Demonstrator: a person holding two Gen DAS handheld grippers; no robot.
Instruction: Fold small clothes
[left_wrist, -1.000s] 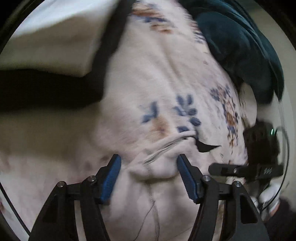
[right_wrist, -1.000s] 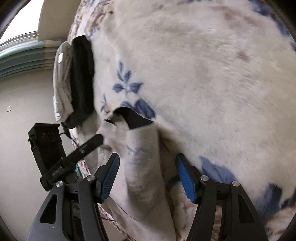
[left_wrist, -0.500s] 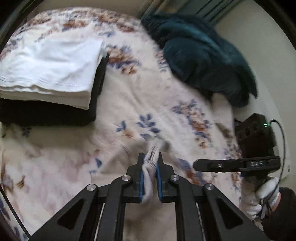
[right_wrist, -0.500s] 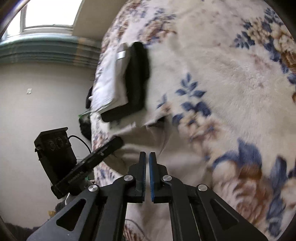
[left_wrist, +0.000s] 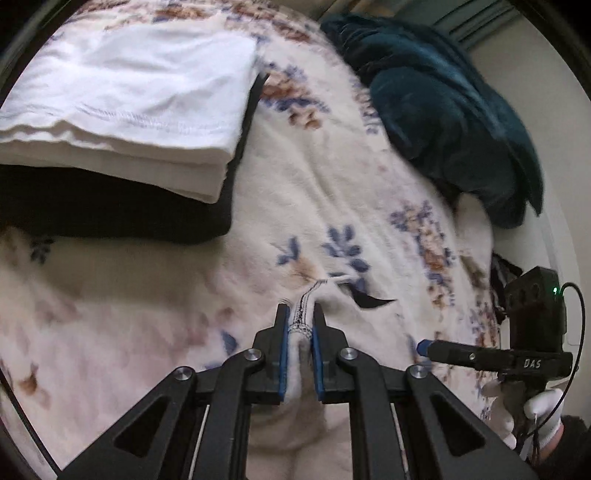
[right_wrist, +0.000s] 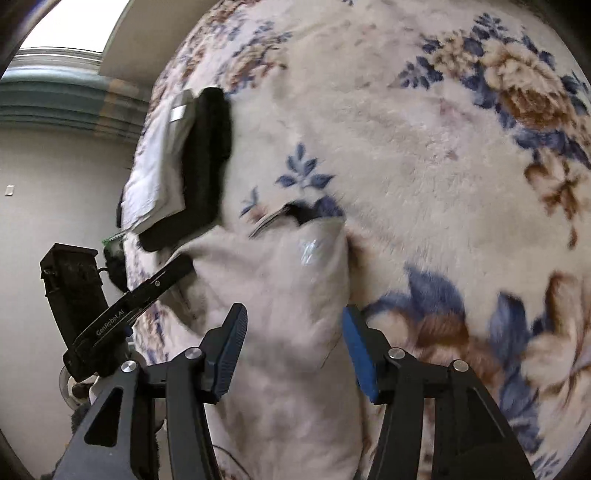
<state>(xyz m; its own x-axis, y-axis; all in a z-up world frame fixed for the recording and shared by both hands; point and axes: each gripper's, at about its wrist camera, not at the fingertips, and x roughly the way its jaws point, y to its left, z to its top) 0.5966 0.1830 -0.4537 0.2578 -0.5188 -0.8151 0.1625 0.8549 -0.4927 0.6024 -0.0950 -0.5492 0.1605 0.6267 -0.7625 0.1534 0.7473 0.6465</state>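
Note:
A small cream garment (right_wrist: 291, 280) with a dark inner lining lies on the floral blanket (right_wrist: 424, 140). My left gripper (left_wrist: 300, 328) is shut on a ribbed hem of the cream garment (left_wrist: 301, 317), pinching a fold. My right gripper (right_wrist: 293, 334) is open, its blue pads either side of the garment's lower part, not gripping it. The right gripper also shows at the right of the left wrist view (left_wrist: 480, 356); the left gripper shows at the left of the right wrist view (right_wrist: 147, 291).
A folded white garment (left_wrist: 122, 92) sits on a folded black one (left_wrist: 110, 210) at the far left. A dark teal blanket (left_wrist: 443, 110) is heaped at the back right. The bed edge and a wall (right_wrist: 55, 184) lie to the left in the right wrist view.
Both grippers closed on the garment half a second ago. Now the right gripper has opened and let go. The left stays shut on the hem and has moved closer to the bed.

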